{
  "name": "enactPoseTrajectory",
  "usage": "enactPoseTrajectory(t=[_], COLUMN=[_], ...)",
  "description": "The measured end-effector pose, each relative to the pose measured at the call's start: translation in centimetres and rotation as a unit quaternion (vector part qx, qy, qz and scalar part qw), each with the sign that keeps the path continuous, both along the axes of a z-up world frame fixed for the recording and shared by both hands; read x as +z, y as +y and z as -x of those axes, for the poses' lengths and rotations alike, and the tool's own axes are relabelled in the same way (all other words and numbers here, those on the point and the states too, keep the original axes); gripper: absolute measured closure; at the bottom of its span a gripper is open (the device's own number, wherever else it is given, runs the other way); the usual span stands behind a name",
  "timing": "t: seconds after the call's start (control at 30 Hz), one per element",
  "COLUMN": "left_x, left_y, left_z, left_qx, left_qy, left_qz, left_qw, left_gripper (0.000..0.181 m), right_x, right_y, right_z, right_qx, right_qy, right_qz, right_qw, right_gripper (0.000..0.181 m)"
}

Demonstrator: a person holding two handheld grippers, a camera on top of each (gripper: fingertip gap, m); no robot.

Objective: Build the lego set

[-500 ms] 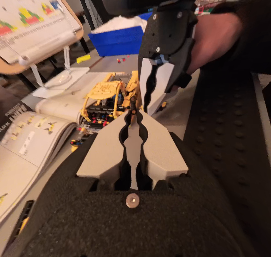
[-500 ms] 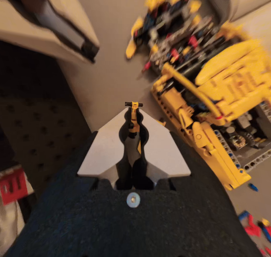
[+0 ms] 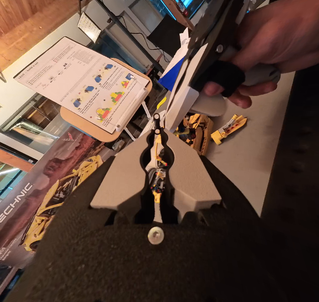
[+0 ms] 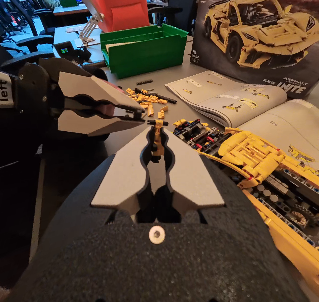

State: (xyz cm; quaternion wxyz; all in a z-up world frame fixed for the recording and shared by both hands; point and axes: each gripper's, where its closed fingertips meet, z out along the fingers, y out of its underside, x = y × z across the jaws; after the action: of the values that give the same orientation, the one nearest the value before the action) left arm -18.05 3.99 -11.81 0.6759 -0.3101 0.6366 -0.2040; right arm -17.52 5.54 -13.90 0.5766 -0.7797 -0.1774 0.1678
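Between right tongs (image 4: 156, 129), yellow piece (image 4: 158, 138); left tongs (image 3: 158, 131) gripping black connector (image 3: 156, 123).

Office or lab workspace: rows of office chairs (image 4: 29, 40), desks (image 4: 70, 10), parts bin (image 4: 143, 50)

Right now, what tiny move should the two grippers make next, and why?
Probably ease the left gripper a little toward the right gripper, lining its small black connector up with the black pin on the yellow piece. Both grippers are shut on their parts, held up above the table, tips close but a gap remains between the parts.
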Motion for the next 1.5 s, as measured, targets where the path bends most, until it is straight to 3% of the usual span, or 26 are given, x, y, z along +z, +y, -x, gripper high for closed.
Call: enactPoseTrajectory(t=[0.4,0.67,0.77,0.83,0.87,0.93,1.1,1.2,1.27,1.37,1.5], left_x=[-1.1,-1.3,-1.3,-1.4,-1.5,-1.9,-2.1,-2.1,-2.0,-2.0,-2.2], left_y=[0.4,1.5,2.1,3.2,3.7,4.1,4.3,4.3,4.3,4.3,4.3], left_z=[-0.4,-0.3,-0.2,-0.1,-0.1,-0.1,0.0,0.1,0.1,0.2,0.2], left_qx=[0.009,0.023,0.033,0.053,0.056,0.056,0.063,0.061,0.059,0.058,0.055], left_qy=[0.026,0.030,0.031,0.033,0.033,0.042,0.045,0.046,0.044,0.045,0.049], left_qz=[-0.005,0.030,0.044,0.071,0.088,0.117,0.115,0.119,0.118,0.119,0.125], left_qw=[1.000,0.999,0.998,0.996,0.994,0.991,0.990,0.990,0.990,0.990,0.989], left_gripper=[0.175,0.175,0.175,0.175,0.175,0.175,0.175,0.175,0.175,0.175,0.175], right_x=[0.0,-0.9,-3.8,-7.7,-8.6,-9.8,-9.9,-9.7,-8.6,-7.5,-9.2], right_y=[0.1,0.2,-0.2,-2.3,-3.1,-4.2,-4.3,-4.9,-5.4,-6.4,-7.7], right_z=[-0.4,-0.2,-1.4,-2.2,-2.6,-2.3,-1.6,-0.9,-1.1,-2.1,-2.3], right_qx=[-0.038,-0.037,-0.045,-0.030,-0.033,-0.026,-0.028,0.007,0.043,0.086,0.116], right_qy=[-0.126,-0.126,-0.170,-0.207,-0.217,-0.203,-0.157,-0.099,-0.076,-0.079,-0.102], right_qz=[-0.049,-0.024,0.081,0.238,0.271,0.316,0.313,0.320,0.305,0.281,0.313], right_qw=[0.990,0.991,0.981,0.949,0.937,0.926,0.936,0.942,0.948,0.953,0.937], right_gripper=[0.176,0.175,0.175,0.175,0.175,0.175,0.175,0.153,0.150,0.152,0.153])
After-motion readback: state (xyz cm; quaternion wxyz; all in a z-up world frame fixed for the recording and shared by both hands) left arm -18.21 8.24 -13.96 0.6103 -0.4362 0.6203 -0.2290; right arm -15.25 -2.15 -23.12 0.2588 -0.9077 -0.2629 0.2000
